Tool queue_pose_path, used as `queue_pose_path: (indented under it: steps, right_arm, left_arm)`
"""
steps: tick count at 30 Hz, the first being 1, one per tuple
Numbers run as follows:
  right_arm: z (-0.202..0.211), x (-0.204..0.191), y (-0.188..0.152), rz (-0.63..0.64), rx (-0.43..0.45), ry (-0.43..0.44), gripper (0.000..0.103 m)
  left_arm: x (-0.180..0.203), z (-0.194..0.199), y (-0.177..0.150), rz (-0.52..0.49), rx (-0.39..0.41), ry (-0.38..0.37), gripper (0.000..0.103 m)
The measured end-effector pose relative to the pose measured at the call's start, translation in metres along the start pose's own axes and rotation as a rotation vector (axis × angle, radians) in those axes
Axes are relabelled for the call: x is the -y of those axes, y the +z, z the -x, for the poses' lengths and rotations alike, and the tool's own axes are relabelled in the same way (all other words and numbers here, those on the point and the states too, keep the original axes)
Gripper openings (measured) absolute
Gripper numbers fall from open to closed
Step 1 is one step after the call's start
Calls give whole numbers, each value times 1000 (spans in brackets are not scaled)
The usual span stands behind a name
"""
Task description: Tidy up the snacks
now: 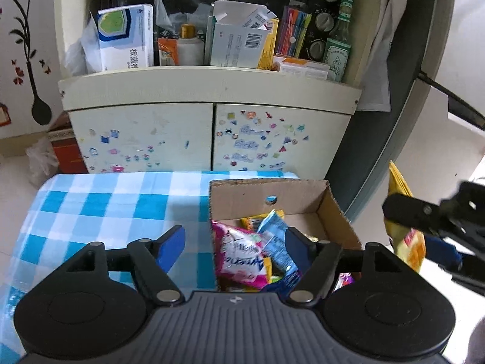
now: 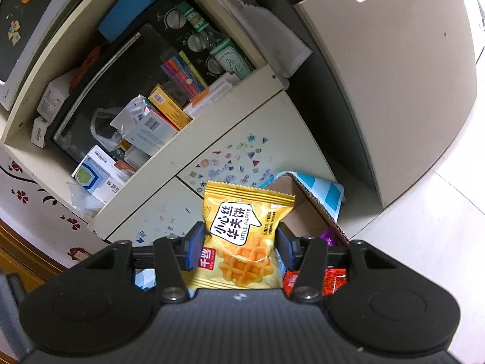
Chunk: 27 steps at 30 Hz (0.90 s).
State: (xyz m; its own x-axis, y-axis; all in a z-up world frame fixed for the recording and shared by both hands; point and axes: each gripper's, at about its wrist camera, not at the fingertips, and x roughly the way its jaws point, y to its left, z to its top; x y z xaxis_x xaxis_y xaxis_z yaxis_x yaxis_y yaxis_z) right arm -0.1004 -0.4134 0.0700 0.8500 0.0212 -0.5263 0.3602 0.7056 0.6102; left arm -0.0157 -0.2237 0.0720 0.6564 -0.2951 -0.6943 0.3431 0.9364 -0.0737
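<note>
A cardboard box [image 1: 303, 194] stands on the blue-checked tablecloth [image 1: 100, 200] and holds several snack packets, among them a pink one [image 1: 239, 257] and a light blue one [image 1: 275, 236]. My left gripper [image 1: 235, 245] is open and empty, low over the box's near left edge. My right gripper [image 2: 239, 247] is shut on a yellow waffle packet [image 2: 242, 236], held up to the right of the box [image 2: 306, 209]. That gripper and packet [image 1: 406, 236] also show at the right edge of the left wrist view. Red packets [image 2: 333, 279] lie below it.
A cream cabinet [image 1: 212, 91] with sticker-covered doors stands behind the table; its open shelf holds medicine boxes [image 1: 127, 39], a green bottle [image 1: 339, 39] and a black appliance. A white unit [image 2: 394, 75] stands to the right. A red box [image 1: 68, 154] sits on the floor at left.
</note>
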Motion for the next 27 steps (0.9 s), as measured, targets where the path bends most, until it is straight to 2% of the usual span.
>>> queue_pose_path:
  steps: [5,7,9,15,18,27]
  right_arm:
    - [-8,2,-2,-13,-28,-10,54]
    - [-12,4,-3,-36,-39,-10,68]
    - [-13,6,-3,-51,-36,-5,75]
    - [-11,3,-5,-25,-35,-11,82]
    - [-10,0,-8,9,-40,-24,82]
    - [-1,-10,-21,133,-49,-114,90]
  left_arm:
    - [-7,10,-6,-6,-16,33,83]
    - [-10,14,-8,-11,-21,43,83]
    - [-11,18,-9,-20,-31,58,84]
    - [-14,36,-16,-29,-27,72,88]
    - [-14,41,-20,-39,-44,86,90]
    - [-21,52,-30,-31,-64,95,95]
